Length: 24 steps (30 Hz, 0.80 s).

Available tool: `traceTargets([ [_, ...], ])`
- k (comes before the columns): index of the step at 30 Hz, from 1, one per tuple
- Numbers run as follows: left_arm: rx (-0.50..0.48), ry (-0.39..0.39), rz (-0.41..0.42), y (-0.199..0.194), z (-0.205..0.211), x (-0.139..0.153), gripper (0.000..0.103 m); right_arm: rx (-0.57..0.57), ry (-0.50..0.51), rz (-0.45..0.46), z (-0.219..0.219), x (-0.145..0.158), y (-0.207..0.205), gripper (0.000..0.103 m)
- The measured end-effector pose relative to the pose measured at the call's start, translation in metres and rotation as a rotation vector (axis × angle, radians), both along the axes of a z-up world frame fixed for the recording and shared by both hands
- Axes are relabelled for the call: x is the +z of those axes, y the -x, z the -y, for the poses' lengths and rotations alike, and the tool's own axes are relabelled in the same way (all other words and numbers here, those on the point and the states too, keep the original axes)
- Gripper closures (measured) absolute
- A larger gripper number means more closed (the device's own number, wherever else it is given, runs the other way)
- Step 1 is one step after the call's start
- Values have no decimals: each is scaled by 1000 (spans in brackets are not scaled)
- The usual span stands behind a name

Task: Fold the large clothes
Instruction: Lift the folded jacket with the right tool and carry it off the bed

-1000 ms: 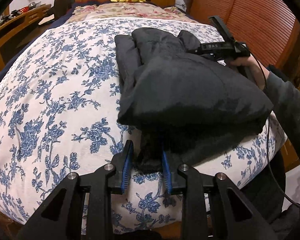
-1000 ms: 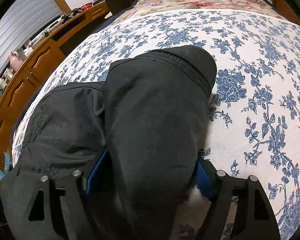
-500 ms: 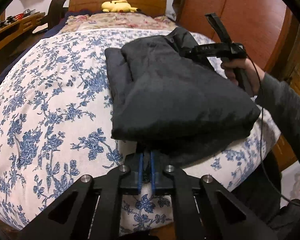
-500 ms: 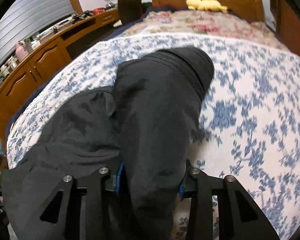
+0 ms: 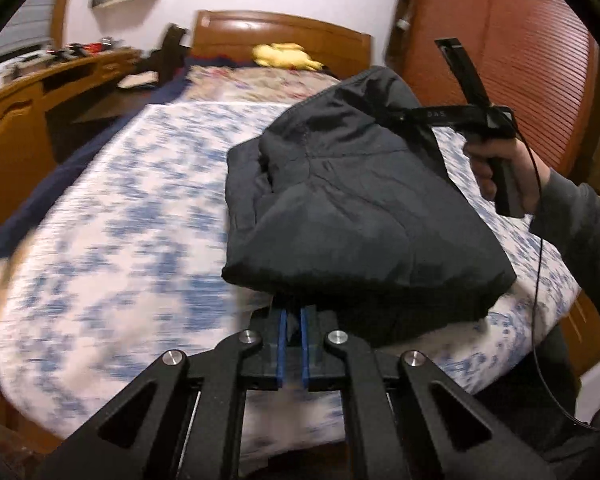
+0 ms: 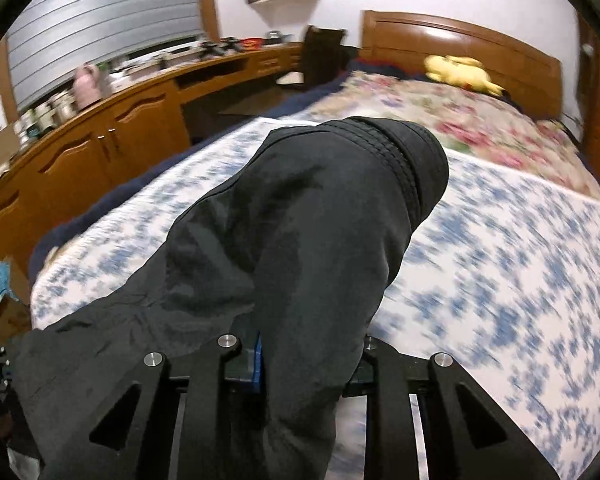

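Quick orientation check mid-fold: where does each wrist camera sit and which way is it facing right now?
Left wrist: on the left gripper, facing up the bed toward the headboard; pads pinch the black jacket hem; the person's hand holds the right gripper.
Right wrist: on the right gripper, jaws closing on a jacket fold, facing the headboard and the desk.
Shared: jacket, bed, yellow plush.

Your jacket (image 5: 364, 216) is matt black cloth, smooth with a faint sheen, stitched ribbing at the cuff (image 6: 404, 160). The bedsheet (image 5: 132, 216) is soft printed cotton. The headboard (image 6: 460, 44) is glossy varnished wood. Your left tool (image 5: 294, 334) is matt black plastic with bright metal pins.
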State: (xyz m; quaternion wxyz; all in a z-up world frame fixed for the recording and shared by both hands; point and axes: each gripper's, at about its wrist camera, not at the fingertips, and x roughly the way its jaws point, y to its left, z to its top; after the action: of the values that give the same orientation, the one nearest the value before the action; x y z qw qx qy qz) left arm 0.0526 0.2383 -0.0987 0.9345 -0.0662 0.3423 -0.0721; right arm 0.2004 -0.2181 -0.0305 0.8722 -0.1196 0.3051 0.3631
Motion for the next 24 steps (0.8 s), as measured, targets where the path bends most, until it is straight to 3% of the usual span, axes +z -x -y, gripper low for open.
traceTargets([
  [8,241,-37,46,46,-122,12,97,177,7,58,-152,20,40,79],
  [14,427,-108,71,73,-200,23,98,260,-2,77,-251,32,67,79],
  [17,510,-145,54,84,-232,22,98,277,-1,44,-287,29,76,76],
  [20,564,-169,-29,89,-255,4,98,313,73,-35,-308,1,74,70],
  [24,581,-133,-52,102,-268,-10,97,298,141,44,-307,-26,87,57],
])
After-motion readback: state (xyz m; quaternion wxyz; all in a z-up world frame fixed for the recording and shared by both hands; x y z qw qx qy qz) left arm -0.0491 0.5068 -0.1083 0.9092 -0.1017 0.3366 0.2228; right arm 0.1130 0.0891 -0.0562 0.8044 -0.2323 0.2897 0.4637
